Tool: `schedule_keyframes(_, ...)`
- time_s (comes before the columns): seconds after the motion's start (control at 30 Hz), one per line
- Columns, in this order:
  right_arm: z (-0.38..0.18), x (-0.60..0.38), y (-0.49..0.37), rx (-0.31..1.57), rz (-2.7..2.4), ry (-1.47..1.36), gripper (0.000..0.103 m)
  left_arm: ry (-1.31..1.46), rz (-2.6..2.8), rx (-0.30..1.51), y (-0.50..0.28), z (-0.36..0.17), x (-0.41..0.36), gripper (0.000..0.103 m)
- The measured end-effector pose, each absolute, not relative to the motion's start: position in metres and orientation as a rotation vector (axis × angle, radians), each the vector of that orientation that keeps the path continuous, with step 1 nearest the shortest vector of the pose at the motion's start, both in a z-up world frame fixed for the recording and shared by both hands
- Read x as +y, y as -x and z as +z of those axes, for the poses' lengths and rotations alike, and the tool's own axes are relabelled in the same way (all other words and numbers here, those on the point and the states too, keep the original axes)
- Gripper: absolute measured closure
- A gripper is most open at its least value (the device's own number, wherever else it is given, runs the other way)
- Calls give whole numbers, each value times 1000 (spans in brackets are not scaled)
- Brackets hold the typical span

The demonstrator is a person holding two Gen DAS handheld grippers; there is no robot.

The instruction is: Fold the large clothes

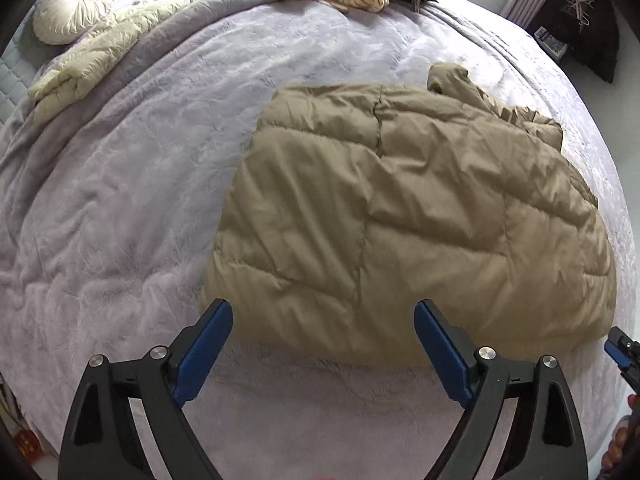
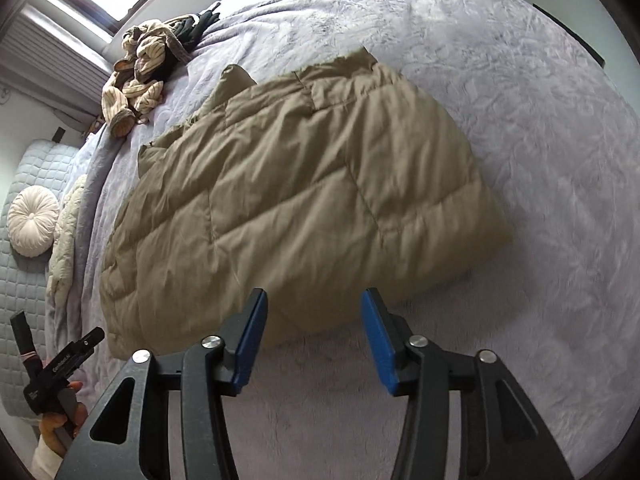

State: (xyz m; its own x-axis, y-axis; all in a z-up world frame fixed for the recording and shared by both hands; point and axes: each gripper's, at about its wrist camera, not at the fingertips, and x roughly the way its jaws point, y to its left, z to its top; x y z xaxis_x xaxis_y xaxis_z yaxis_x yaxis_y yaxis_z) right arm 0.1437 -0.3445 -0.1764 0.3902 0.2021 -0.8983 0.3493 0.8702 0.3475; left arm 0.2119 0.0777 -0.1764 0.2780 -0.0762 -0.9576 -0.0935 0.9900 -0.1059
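The tan quilted jacket (image 1: 400, 216) lies folded on the lilac bedspread (image 1: 120, 200); my left gripper (image 1: 323, 354) and right gripper (image 2: 314, 340) are released, holding nothing; next I would press the fold flat evenly.

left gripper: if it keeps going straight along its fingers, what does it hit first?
Most likely the near edge of the folded tan puffer jacket, which lies right ahead of the open left gripper. Depth is unclear; it could meet the lavender bedspread just short of it.
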Motion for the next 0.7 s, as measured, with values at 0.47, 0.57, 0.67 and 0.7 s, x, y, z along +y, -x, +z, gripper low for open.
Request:
schedule_keyframes(0.47,-197,-330,-133,1165,-53,-598,0,133,19,1344,-200,-206,75,10)
schedule_keyframes(0.57,-203,-327,-134,1156,-32,-618,0,105,22,1330,-197,-208,73,10)
schedule_keyframes(0.67,-212,-326,-135,1162,-1,-669,0,126,10,1342,-197,-217,78,10)
schedule_keyframes(0.7,-216,-327,-135,1165,8,-706,0,154,6,1353,-196,-221,82,10)
